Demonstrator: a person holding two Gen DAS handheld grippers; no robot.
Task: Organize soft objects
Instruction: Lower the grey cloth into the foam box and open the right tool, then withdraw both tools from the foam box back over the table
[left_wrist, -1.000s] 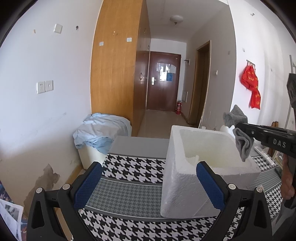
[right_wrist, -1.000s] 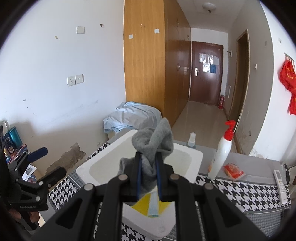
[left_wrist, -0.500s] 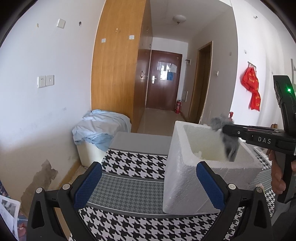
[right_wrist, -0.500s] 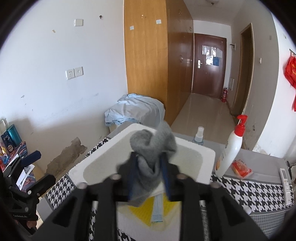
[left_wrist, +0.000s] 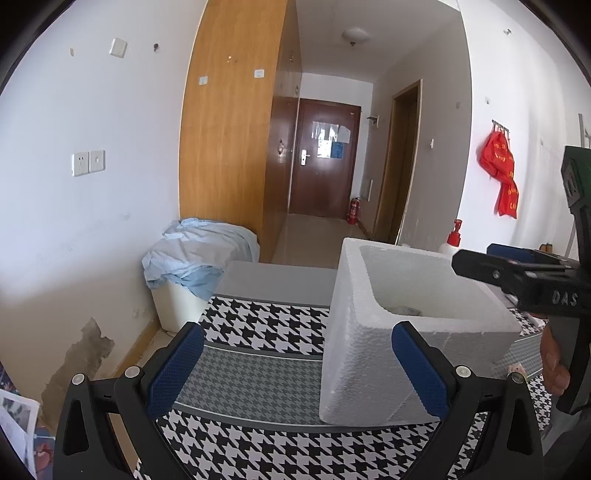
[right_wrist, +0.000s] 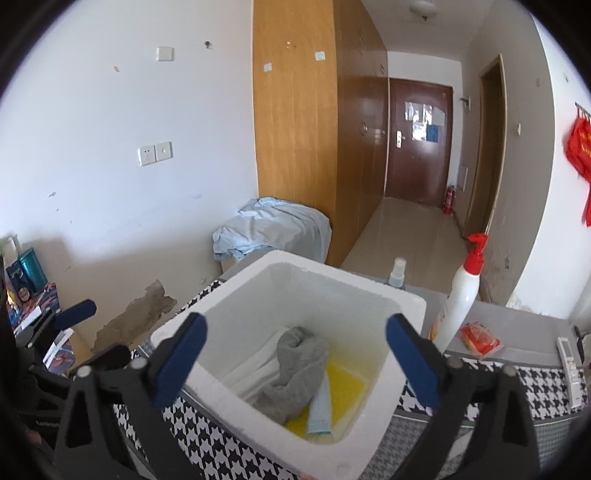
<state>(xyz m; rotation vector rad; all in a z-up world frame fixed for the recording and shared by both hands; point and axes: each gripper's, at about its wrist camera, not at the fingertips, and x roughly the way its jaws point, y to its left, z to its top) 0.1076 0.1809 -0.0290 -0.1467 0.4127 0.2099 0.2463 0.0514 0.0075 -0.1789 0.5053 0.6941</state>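
Observation:
A white foam box (right_wrist: 402, 306) stands on the houndstooth table. Inside it lies a grey sock (right_wrist: 295, 365) on a white folded cloth (right_wrist: 255, 373), a yellow cloth (right_wrist: 343, 384) and a light blue face mask (right_wrist: 320, 410). My right gripper (right_wrist: 295, 358) is open and empty, held above the box. In the left wrist view the box (left_wrist: 354, 332) sits ahead on the right, with a bit of the grey sock (left_wrist: 406, 309) showing inside. My left gripper (left_wrist: 295, 365) is open and empty, low over the table at the box's left side. The right gripper (left_wrist: 517, 273) hangs over the box's right rim.
A white pump bottle with a red top (right_wrist: 461, 295), a small spray bottle (right_wrist: 397, 271), a red snack packet (right_wrist: 480, 338) and a remote (right_wrist: 569, 360) stand behind and right of the box. A bin draped in blue cloth (left_wrist: 195, 258) sits on the floor by the wall.
My right gripper opened and let go of the grey sock, which dropped into the foam box. The left gripper stayed open and almost still.

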